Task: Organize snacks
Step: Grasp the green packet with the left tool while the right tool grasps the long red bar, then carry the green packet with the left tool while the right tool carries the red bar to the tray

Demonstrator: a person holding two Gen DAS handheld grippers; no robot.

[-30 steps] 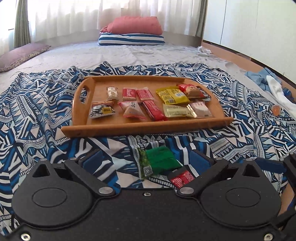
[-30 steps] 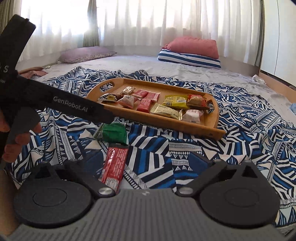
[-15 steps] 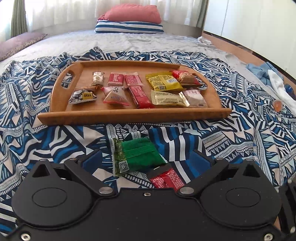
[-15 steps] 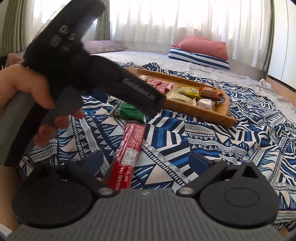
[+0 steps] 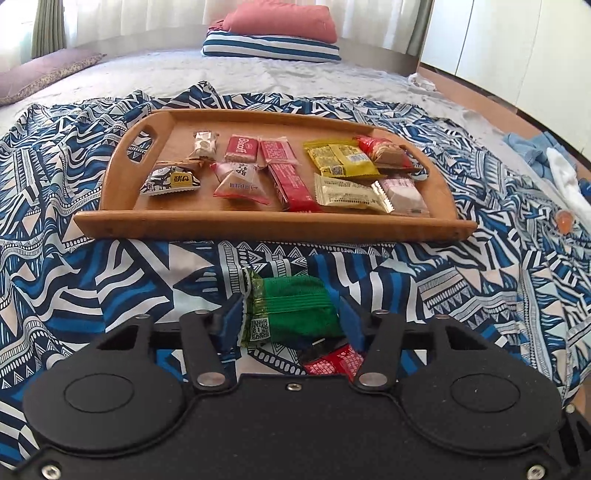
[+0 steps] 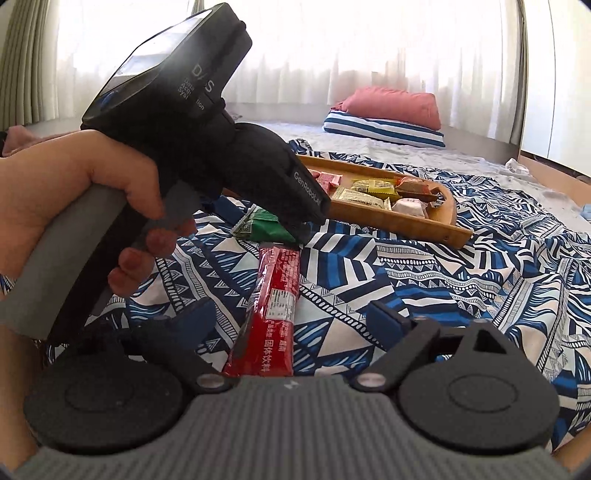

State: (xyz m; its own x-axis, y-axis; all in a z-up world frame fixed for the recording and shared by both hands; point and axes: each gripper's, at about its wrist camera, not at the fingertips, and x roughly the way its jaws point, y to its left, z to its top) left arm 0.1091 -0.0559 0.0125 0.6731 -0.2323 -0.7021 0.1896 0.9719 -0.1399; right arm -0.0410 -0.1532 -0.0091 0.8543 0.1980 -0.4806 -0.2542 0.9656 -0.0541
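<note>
A green packet [image 5: 291, 308] and a red bar [image 6: 275, 306] lie on a blue-and-white geometric cloth [image 5: 92, 280], near a brown wooden tray [image 5: 258, 225]; far off, a pink pillow [image 5: 280, 20] tops a striped one [image 5: 271, 48].

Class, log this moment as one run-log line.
left tool: closed on green foil snack packet | right tool: open over long red snack bar | wooden tray: ahead, snacks inside

One wooden tray [image 5: 448, 192], ten wrapped snacks on it, one green packet [image 5: 291, 308], one red stick pack [image 6: 275, 306].
</note>
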